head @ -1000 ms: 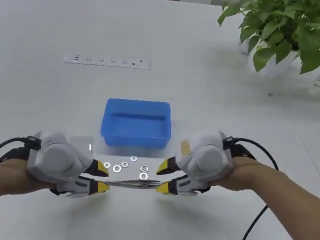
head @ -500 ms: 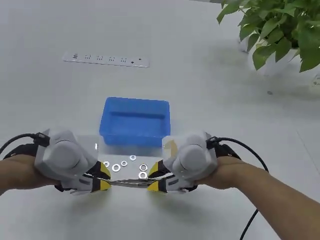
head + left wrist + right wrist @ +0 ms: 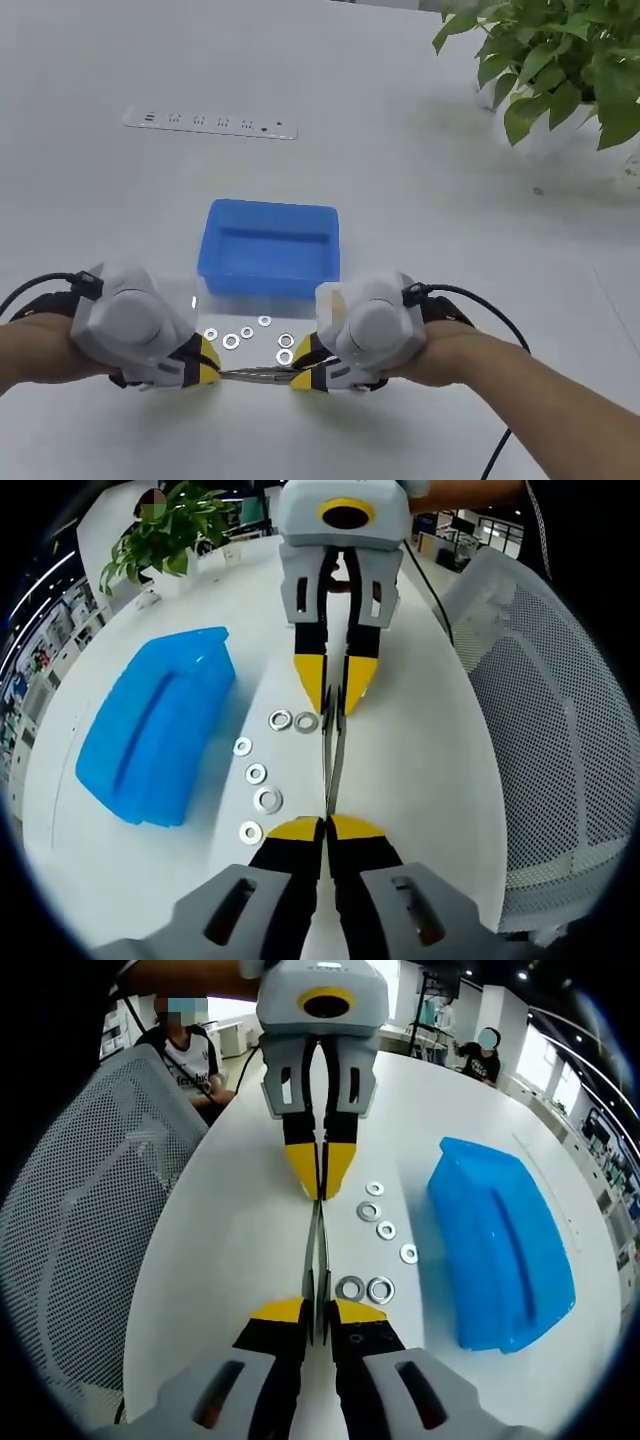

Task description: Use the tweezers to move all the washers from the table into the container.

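Nearest the person, the left gripper (image 3: 327, 828) has its yellow-tipped jaws pressed together on one end of the tweezers (image 3: 255, 372). The right gripper (image 3: 318, 1310) faces it and pinches the other end, with only the thin metal arms between its jaws. The tweezers run straight from one gripper to the other, low over the white table (image 3: 420, 200); whether they rest on the surface or hang just above it cannot be told. There is one pair of tweezers, and its two arms stand slightly apart near the right gripper and close together toward the left one. Just beyond the tweezers lie six washers (image 3: 231, 341), flat on the table in a loose curved row. Two of them sit side by side, touching or nearly so, close to the right gripper's tips. The other four are spaced apart, trailing toward the left gripper. Past the washers stands one blue container (image 3: 265, 280), rectangular and open at the top, with nothing inside it. Farther back a white power strip (image 3: 210, 122) lies flat on the table, and a green potted plant (image 3: 550, 60) stands at the far right corner. In the gripper views a grey mesh chair (image 3: 560, 730) stands beside the table.
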Tool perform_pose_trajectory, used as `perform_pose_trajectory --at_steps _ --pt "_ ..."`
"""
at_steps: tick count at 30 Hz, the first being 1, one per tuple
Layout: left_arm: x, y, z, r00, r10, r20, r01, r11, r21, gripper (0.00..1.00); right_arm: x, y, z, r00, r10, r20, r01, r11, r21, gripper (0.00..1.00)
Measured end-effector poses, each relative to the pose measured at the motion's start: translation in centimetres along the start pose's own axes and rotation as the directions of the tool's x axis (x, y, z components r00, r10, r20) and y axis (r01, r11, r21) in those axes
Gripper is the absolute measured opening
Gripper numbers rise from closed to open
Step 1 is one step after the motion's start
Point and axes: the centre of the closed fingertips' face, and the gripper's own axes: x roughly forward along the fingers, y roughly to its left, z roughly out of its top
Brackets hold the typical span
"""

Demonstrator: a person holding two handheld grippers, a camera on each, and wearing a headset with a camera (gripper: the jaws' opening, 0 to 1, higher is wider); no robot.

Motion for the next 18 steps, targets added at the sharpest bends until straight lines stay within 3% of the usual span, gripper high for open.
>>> perform_pose_trajectory --at_steps 11,18 --pt "-1.0 -0.1 0.6 1.0 0.001 0.004 -0.001 1.0 0.011 0.06 0.0 0.0 0.0 1.0 0.001 -0.007 -0.001 1.0 -0.012 0.12" --pt "-1.9 -0.4 1.5 0.9999 -0.006 0.01 0.006 1.0 0.005 0.05 0.2 0.2 0.2 1.0 0.006 -0.001 -0.006 1.0 -0.014 0.13"
